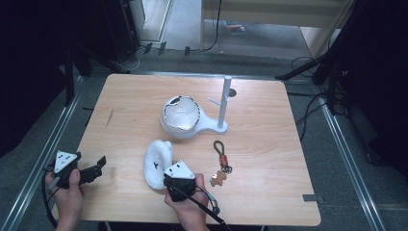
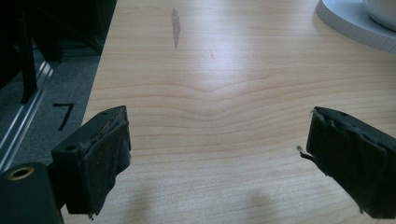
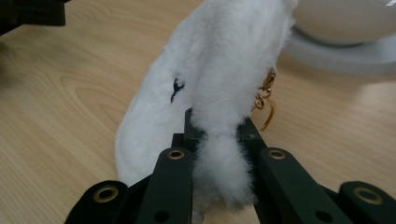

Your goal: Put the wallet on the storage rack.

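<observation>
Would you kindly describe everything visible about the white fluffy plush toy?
The white fluffy plush toy is soft, furry and elongated, with a small black stitched mark on its side and a gold metal clasp at its edge. It lies on the wooden table near the person's edge, in front of the white stand's base. The right gripper is shut on its near end.

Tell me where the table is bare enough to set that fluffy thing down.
Bare wood lies along the far-left of the light wooden table, between its left edge and the white bowl-shaped stand base, and across the right side beyond the brown keychain with a bear charm. The near middle is crowded: the right gripper clamps the white fluffy plush beside the keychain.
</observation>
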The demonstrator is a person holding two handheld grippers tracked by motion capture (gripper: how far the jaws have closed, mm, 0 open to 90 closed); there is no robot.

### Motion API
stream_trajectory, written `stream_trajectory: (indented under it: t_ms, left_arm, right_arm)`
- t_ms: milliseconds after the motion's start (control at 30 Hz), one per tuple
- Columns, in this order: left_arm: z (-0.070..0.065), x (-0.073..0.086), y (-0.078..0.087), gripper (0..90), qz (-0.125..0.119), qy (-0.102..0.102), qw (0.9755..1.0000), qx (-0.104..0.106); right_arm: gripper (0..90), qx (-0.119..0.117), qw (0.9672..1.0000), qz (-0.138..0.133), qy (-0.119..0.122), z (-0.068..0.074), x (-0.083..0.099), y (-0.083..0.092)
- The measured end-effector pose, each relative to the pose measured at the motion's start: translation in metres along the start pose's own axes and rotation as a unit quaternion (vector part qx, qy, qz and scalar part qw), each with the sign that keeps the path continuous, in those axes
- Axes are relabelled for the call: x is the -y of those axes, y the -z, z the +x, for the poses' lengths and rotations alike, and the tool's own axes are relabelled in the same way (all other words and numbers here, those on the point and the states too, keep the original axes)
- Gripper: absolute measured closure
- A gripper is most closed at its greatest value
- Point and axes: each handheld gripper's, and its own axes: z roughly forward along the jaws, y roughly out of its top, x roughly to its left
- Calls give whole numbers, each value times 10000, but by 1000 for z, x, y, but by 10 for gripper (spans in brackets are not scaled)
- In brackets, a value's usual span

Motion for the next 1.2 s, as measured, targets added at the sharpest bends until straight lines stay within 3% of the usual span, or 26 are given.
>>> stream_trajectory:
  t_ms: [100, 200, 333, 567, 633, 833, 900, 933, 1033, 1200]
  left_arm:
    - [0, 0, 0, 70, -10, -6, 10000, -4]
    - [0, 0, 0, 70, -4, -2, 10000, -10]
    - [0, 0, 0, 69, 3, 4, 10000, -11]
    - [0, 0, 0, 70, -2, 14, 10000, -3]
    - [0, 0, 0, 69, -4, 26, 10000, -1]
    - [1, 0, 0, 69, 17, 44, 10000, 5]
    - [1, 0, 0, 70, 20, 54, 10000, 6]
    - [1, 0, 0, 70, 19, 55, 10000, 7]
    - [1, 0, 0, 70, 16, 62, 10000, -2]
    - [1, 0, -1, 69, 4, 80, 10000, 1]
  right_arm:
    - [813, 165, 9994, -288, 42, -6, -6, 12]
    - [812, 279, 9988, -404, 67, -11, -10, 18]
    - [810, 565, 9959, -709, 30, -27, -23, 32]
    - [810, 883, 9913, -977, 23, -47, -41, 43]
    - [809, 923, 9908, -992, 33, -48, -43, 44]
    - [808, 1238, 9842, -1216, 348, -57, -61, 45]
    - [808, 1264, 9836, -1235, 361, -58, -63, 45]
    - [808, 1345, 9814, -1300, 435, -61, -69, 44]
    - [807, 1362, 9808, -1323, 445, -63, -73, 43]
    - [806, 1577, 9771, -1353, 463, -67, -82, 33]
